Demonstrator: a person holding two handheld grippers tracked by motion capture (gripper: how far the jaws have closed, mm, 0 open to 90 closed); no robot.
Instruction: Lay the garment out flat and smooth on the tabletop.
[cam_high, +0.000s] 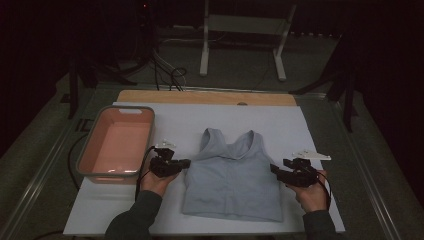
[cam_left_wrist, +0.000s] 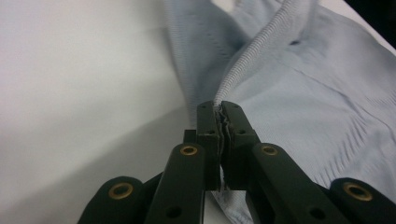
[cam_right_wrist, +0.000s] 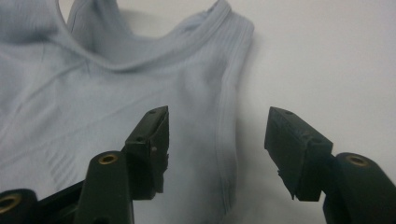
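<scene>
Pale blue top (cam_high: 232, 180), pink basin (cam_high: 116, 145), black tongs (cam_high: 186, 163)

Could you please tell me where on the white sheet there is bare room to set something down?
The white sheet is bare behind the grey top, between it and the wooden strip, and along the front left corner below the pink tub. It is crowded at the top's two side edges, where the grippers work.

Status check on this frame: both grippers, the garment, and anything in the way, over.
Left gripper shut on tank top at its side edge. Right gripper open, fingers straddling the opposite edge, not gripping. Pink bin off to the side, nothing obstructing.
</scene>
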